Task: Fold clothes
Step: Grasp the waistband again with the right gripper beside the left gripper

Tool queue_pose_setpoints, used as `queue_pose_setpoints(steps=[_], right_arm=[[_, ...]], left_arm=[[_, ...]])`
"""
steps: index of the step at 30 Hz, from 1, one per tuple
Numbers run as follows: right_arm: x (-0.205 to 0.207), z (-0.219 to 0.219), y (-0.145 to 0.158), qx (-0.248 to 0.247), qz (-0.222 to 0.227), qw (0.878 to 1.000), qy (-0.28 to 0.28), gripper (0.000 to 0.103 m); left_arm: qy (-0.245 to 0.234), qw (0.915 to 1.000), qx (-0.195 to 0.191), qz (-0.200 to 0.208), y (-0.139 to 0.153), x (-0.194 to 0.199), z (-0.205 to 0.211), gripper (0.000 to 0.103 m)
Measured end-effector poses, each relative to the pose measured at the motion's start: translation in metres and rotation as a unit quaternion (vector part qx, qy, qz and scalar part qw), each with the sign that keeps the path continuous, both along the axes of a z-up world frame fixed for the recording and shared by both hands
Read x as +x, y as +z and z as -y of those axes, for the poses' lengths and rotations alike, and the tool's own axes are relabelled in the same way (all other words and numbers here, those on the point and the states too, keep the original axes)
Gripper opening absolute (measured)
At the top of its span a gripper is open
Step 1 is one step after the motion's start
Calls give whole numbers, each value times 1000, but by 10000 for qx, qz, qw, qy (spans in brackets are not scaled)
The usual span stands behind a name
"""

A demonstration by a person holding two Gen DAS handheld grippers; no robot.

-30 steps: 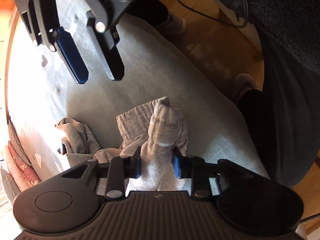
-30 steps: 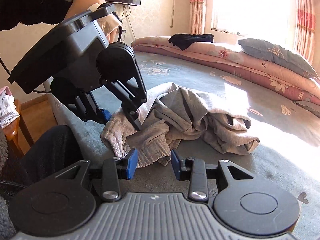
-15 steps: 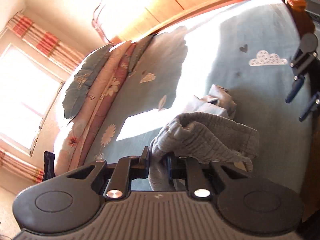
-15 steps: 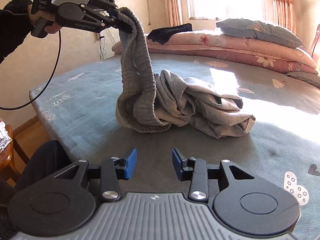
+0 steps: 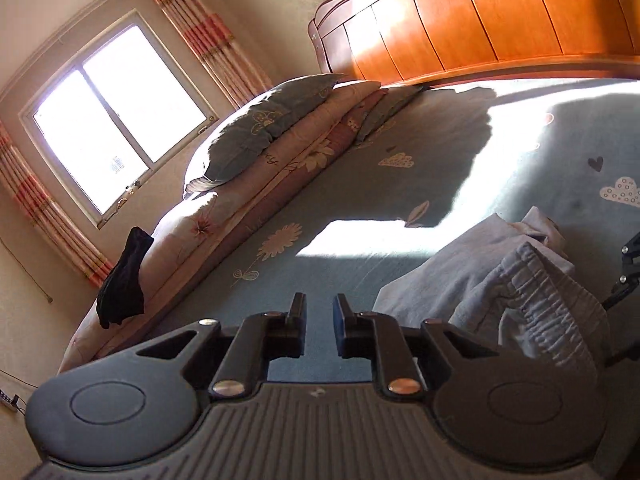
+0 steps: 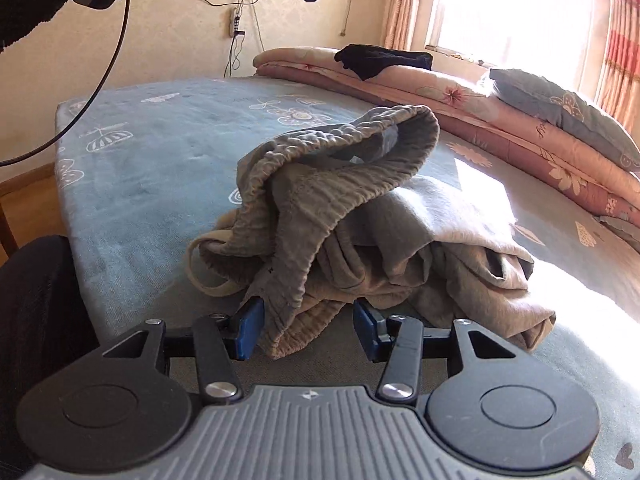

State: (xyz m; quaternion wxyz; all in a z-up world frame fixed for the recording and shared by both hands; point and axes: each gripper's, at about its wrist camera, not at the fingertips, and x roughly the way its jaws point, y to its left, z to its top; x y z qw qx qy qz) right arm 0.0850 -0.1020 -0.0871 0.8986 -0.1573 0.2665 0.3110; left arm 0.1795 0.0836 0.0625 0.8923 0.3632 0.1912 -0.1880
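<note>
My left tool (image 5: 319, 322), jaws nearly together and empty, hangs above the blue bed (image 6: 168, 152), while my right tool (image 6: 308, 330), jaws just widening, straddles the crumpled grey ribbed-waistband trousers' (image 6: 340, 200) hem; next, clamp it.

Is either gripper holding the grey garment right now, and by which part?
Neither holds it. The left gripper is empty; the right gripper has open jaws around the grey garment's near hem edge, not clamped.
</note>
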Motion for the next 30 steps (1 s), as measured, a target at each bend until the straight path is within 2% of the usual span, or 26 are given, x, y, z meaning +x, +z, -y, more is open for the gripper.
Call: queue_pose_setpoints(steps=[1, 2, 4, 7, 9, 15, 17, 20, 24, 26, 28, 30], right_arm=[[-2, 0, 2, 94, -30, 9999, 54, 57], [-3, 3, 5, 240, -58, 9997, 45, 66], [-4, 12, 14, 617, -106, 9980, -18, 76], [6, 24, 33, 1238, -339, 9916, -140, 78], [20, 23, 45, 1439, -428, 9881, -324, 79], [49, -13, 59, 1467, -436, 9827, -1044, 79], [51, -28, 57, 1442, -443, 9816, -1173, 79], [49, -51, 54, 1316, -347, 9814, -1358, 79], [48, -77, 48, 990, -247, 9845, -1425, 66], [41, -85, 48, 775, -2, 9874, -1381, 49], [31, -90, 49, 584, 259, 9896, -1290, 47], [26, -94, 44, 406, 186, 9930, -1089, 48]], left_arm=[[-69, 9999, 81, -82, -9, -6, -1, 17], [-137, 9996, 162, -163, -18, -13, -3, 18], [-247, 9985, 232, -427, -36, -23, -3, 18], [-394, 9967, 254, -656, -58, -40, -2, 18], [-445, 9954, 109, -845, -69, -47, 1, 19], [-442, 9933, -258, -1040, -82, -63, 4, 22], [-407, 9932, -348, -1029, -83, -66, 0, 35], [-286, 9932, -493, -1017, -84, -67, -11, 37], [-119, 9926, -615, -1043, -87, -71, -24, 37], [-50, 9926, -646, -1024, -88, -74, -30, 37], [-17, 9923, -683, -1034, -89, -76, -35, 40], [-10, 9918, -723, -1050, -91, -79, -40, 44]])
